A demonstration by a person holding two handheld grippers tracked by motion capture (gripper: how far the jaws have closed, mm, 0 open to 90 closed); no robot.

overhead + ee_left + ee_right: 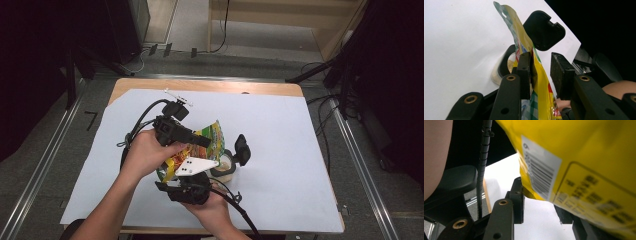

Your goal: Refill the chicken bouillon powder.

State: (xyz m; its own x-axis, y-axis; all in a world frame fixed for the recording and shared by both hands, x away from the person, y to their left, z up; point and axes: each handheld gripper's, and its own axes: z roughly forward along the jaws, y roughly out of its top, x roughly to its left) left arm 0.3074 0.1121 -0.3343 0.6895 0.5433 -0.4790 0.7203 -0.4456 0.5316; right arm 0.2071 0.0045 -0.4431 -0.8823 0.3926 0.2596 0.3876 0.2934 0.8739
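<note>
left tongs [202, 141] | part open, one pad touching yellow snack bag [197, 150], other pad clear | bag held above bench [280, 150], over small cup [223, 167] | right tongs [239, 156] | grip cannot be judged, bag covers one pad | advice: steady bag over cup, tilt slowly | cup contents unclear

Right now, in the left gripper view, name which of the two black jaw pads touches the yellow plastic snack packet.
The pad on that view's left: it lies flat against the yellow packet. The right-hand pad stands clear of it.
</note>
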